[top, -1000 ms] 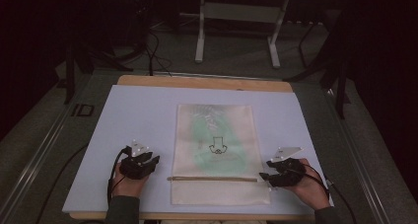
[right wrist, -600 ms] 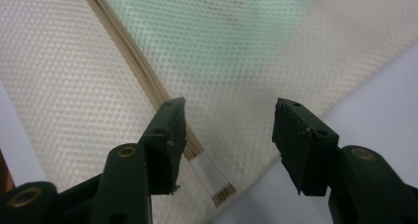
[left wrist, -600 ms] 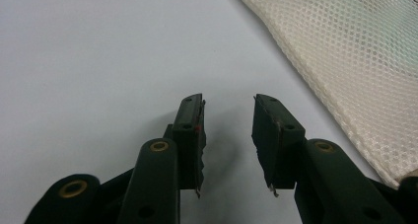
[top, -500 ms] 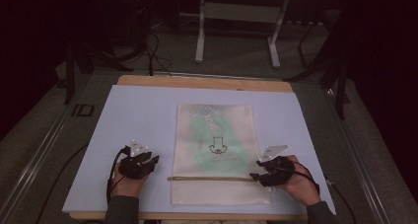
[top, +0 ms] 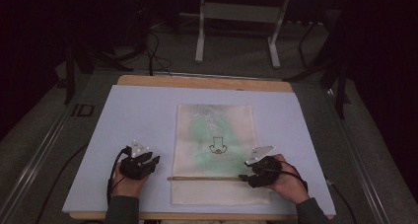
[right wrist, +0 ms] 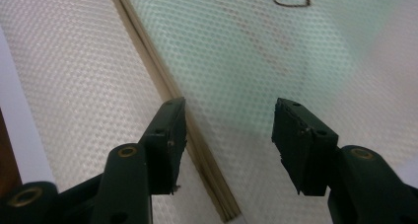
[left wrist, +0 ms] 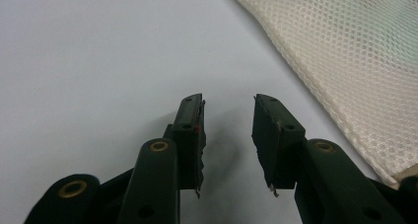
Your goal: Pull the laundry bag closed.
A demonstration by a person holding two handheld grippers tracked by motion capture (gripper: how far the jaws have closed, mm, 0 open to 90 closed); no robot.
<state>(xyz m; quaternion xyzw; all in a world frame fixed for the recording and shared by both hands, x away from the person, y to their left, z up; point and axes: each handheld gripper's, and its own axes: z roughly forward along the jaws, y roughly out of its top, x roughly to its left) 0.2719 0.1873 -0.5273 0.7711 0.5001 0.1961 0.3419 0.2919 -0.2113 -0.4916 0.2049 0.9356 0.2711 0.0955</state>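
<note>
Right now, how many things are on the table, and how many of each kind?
Mesh bag: 1
Zipper strip across the bag: 1
Light mat under it all: 1
Tongs: 2, the left tongs and the right tongs
Total: 5

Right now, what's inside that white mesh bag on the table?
Through the white mesh bag a pale green mass shows, beside a small dark printed outline. The mesh blurs it, so what the green item is cannot be told.
</note>
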